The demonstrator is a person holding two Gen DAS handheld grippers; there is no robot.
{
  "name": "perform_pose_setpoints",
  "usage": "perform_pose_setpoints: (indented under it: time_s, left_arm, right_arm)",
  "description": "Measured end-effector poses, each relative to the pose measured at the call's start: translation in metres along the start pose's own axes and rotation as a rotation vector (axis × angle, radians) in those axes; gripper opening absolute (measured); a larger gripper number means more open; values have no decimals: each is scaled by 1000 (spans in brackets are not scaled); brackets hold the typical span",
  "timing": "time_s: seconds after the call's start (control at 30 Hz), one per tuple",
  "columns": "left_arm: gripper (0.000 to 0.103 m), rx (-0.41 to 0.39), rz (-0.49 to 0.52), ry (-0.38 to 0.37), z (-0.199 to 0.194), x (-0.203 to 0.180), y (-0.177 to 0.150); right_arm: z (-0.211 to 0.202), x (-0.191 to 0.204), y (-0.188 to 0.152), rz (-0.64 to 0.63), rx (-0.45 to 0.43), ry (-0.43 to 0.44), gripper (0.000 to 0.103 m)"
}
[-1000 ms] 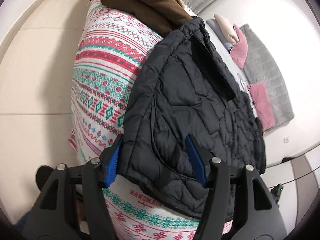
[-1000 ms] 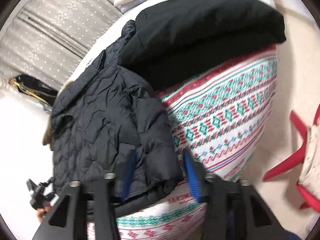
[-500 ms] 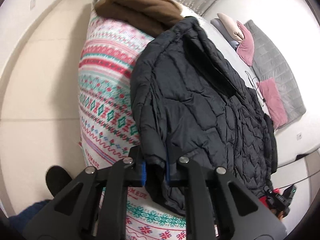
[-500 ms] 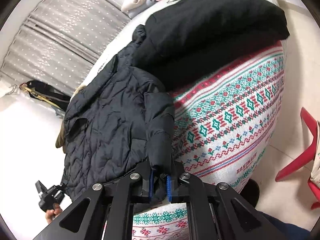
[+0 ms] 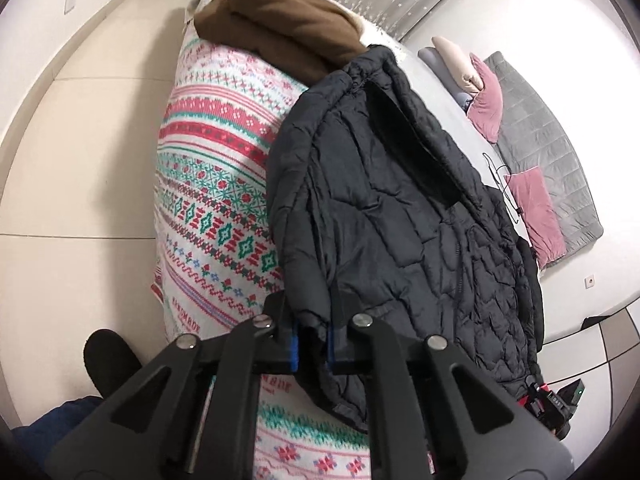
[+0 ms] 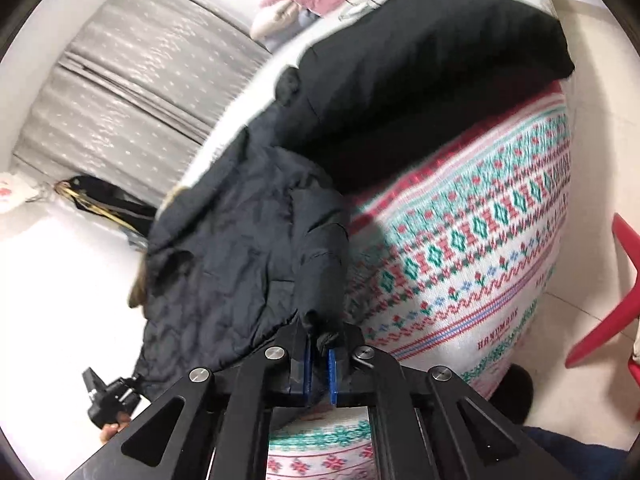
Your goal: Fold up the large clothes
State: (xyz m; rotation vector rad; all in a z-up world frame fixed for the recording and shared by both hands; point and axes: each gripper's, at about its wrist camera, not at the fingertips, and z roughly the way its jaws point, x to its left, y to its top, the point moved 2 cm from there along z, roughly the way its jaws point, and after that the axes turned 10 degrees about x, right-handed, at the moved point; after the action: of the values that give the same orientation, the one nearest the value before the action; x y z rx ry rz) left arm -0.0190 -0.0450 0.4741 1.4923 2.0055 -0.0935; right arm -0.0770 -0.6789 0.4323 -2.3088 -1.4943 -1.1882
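Left wrist view, jacket [image 5: 400, 220]: it lies on the patterned blanket [image 5: 216, 200]; lift both held corners evenly.
Left gripper [image 5: 311, 346]: you're pinching the hem; a second ago it gaped wide.
Right gripper [image 6: 320, 364]: clamped on the hem too; open before.

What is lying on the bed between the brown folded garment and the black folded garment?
The black quilted jacket lies between them. The left wrist view shows the brown garment beside it; the right wrist view shows the black garment.
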Motion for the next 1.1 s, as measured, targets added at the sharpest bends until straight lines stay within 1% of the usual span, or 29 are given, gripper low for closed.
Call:
perform_pose_setpoints:
  time_s: [0.17, 0.27, 0.43, 0.57, 0.63, 0.8, 0.87, 0.93, 1.0, 1.03, 1.1]
  left_arm:
    - [10, -35, 53, 48, -16, -10, -19]
    - [10, -61, 81, 81, -31, -15, -30]
    - [10, -95, 94, 36, -63, -17, -57]
    - [10, -82, 69, -14, -80, -8, -73]
    - [10, -85, 67, -24, -86, -8, -76]
    - [10, -110, 119, 11, -100, -18, -86]
    - [10, -113, 134, 13, -103, -19, -89]
    - [10, -103, 135, 4, -103, -18, -91]
    - [10, -85, 133, 1, -99, -15, -94]
    - [10, -80, 132, 4, -98, -15, -97]
    - [10, -77, 143, 38, -95, -14, -100]
  right_arm:
    - [-15, 12, -3, -28, -41, 34, 4]
    - [-33, 17, -9, -41, -71, 84, 4]
    - [-65, 24, -17, -75, -117, 164, 4]
    - [-87, 26, -23, -86, -157, 200, 4]
    - [-99, 21, -25, -86, -169, 212, 4]
    - [-115, 22, -34, -105, -194, 215, 4]
    - [-121, 24, -41, -113, -198, 211, 4]
    - [-122, 24, -46, -114, -195, 201, 4]
    - [-121, 17, -49, -93, -187, 188, 4]
    - [-122, 12, -49, -80, -186, 184, 4]
    - [-127, 2, -52, -53, -192, 189, 4]
